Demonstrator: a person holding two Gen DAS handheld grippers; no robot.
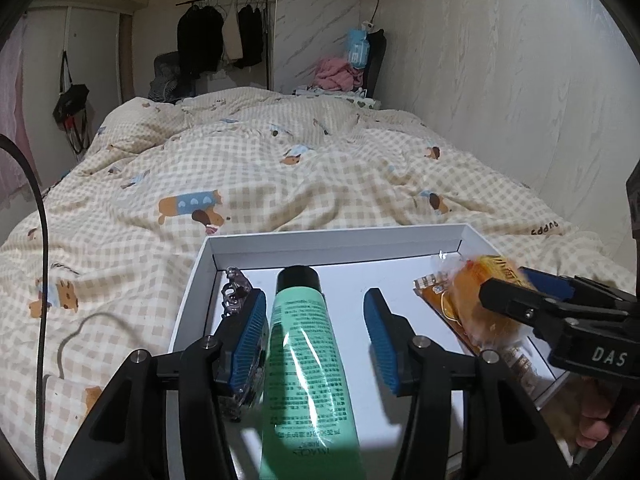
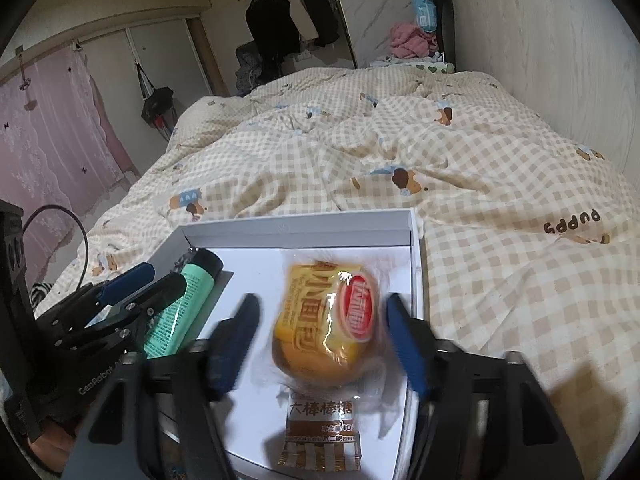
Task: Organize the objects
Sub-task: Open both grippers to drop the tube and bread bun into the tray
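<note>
1. The task's things are all sitting in the white box (image 1: 336,242) on the bed (image 1: 280,168). A green tube (image 1: 304,356) with a black cap lies along the box's left side, cap toward the far edge. A wrapped bun (image 2: 328,320) in a yellow packet sits toward the right side, on top of a flat brown-and-white snack sachet (image 2: 320,436).

2. A clear hair claw clip (image 1: 236,292) is tucked against the left wall of the box, just beside the tube.

3. The left tongs (image 1: 316,332) straddle the tube but have let go — the right pad stands clear of it, the left pad is close alongside, and I can't tell if it touches. No earlier frames, so nothing on motion.

4. The right tongs (image 2: 320,340) are released too. The bun is between the pads with a gap on each side; this view is blurry, so fine contact is hard to call.

5. What could go wrong, as I'd guess it: the box sits on a soft, rumpled quilt, so pressing on one edge could tip it and slide the tube or roll the bun off the sachet.

6. Pulling the left tongs back carelessly could snag the clip — it's right next to that pad.

7. Both tongs share one box, so they could knock each other.
</note>
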